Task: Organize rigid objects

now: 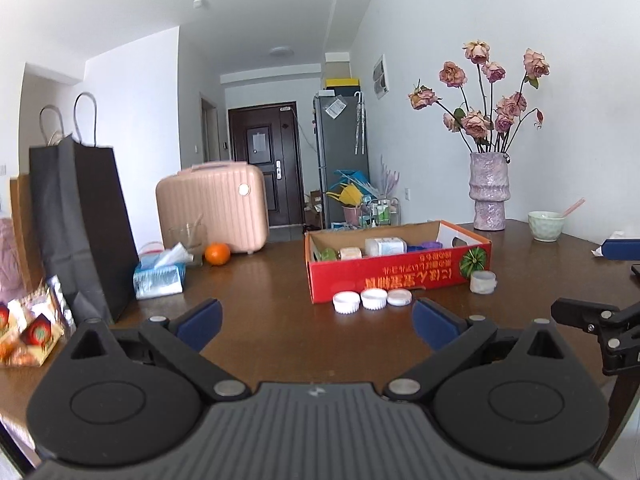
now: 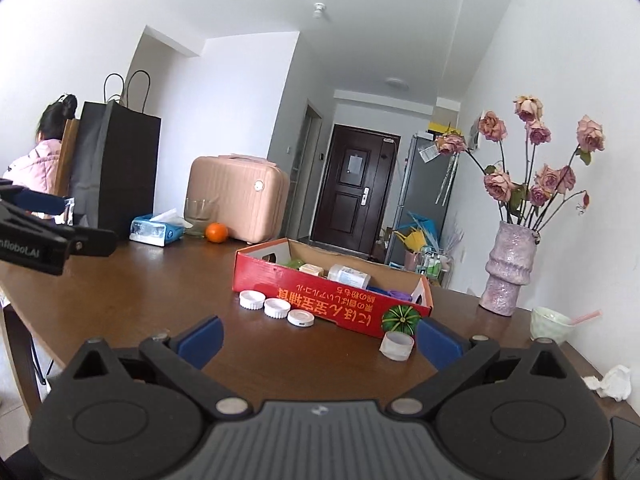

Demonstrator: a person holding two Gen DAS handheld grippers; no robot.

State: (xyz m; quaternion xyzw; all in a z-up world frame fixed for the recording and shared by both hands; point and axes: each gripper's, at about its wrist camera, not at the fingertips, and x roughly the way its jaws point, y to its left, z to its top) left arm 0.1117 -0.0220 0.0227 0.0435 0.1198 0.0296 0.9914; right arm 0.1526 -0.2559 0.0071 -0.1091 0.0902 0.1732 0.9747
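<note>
A: Tongs, left [image 1: 316, 322] and right [image 2: 318, 338], are both standing wide open, holding nothing; three white caps [image 1: 371, 299] and a white ring [image 1: 483, 281] are sitting on the surface [image 1: 256, 280] against the red box [image 1: 400, 272].

B: Judging the nearest cap should be straddled squarely, pads low, before closing.
</note>
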